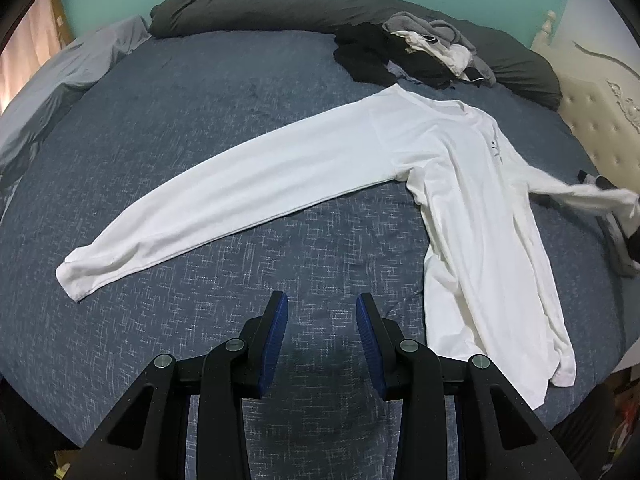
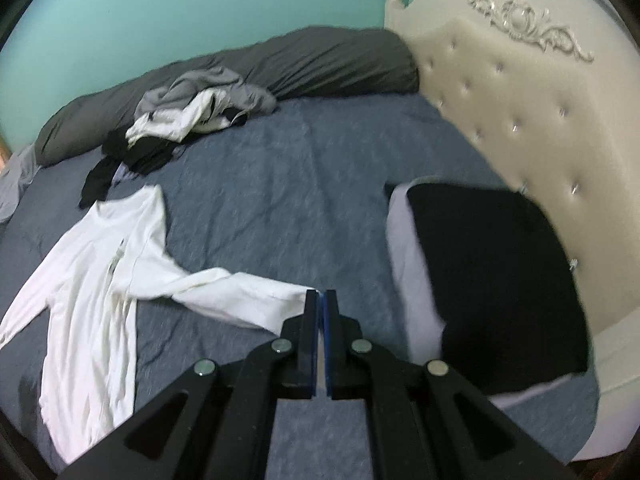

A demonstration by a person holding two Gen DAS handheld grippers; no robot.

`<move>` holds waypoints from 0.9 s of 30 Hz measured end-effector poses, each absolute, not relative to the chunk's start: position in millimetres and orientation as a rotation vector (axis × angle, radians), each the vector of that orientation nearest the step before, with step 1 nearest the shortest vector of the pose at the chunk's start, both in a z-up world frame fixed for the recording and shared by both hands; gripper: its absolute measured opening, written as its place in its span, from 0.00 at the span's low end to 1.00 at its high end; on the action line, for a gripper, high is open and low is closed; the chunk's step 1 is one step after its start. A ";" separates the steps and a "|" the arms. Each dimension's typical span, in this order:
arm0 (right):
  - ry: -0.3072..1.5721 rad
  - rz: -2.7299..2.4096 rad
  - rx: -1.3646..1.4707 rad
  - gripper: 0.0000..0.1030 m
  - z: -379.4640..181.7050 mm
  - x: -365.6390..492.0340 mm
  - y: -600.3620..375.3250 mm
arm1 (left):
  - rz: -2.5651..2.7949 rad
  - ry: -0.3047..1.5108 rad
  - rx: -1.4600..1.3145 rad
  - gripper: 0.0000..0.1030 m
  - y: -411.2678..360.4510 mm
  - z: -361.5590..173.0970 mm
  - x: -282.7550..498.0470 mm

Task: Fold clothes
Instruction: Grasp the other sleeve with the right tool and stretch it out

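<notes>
White long-sleeved shirt [image 1: 460, 184] lies spread on the blue bed [image 1: 248, 112], one sleeve [image 1: 224, 196] stretched out to the left. Your right claw [image 2: 321, 294] is pinched tight on the cuff of the other sleeve [image 2: 256, 300], lifting it off the bed. Your left claw [image 1: 322, 312] hovers partly open and empty near the hem. Pull that thin cuff too hard and it may slip free, or drag the body askew toward the folded stack [image 2: 496, 280] by the headboard [image 2: 520, 112].
</notes>
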State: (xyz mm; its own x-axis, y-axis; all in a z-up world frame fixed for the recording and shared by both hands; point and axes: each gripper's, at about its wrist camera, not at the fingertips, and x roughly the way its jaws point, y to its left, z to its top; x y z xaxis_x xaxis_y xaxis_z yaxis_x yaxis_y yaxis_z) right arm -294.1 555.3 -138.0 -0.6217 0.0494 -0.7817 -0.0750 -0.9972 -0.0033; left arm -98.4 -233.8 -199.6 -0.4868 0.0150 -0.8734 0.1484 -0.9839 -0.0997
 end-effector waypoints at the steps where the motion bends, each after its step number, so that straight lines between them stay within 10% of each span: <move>1: 0.044 2.765 -1.317 0.02 -134.4 -299.0 559.1 | -2.628 0.244 1.550 0.38 -234.3 -199.9 -99.5; 16: -0.113 2.741 -1.722 0.02 -276.0 -261.3 517.3 | -2.652 0.255 1.595 0.38 -216.7 -210.5 -118.0; 27: 0.104 2.806 -1.828 0.02 -318.2 -226.1 520.7 | -2.688 0.222 1.592 0.38 -200.5 -196.9 -116.5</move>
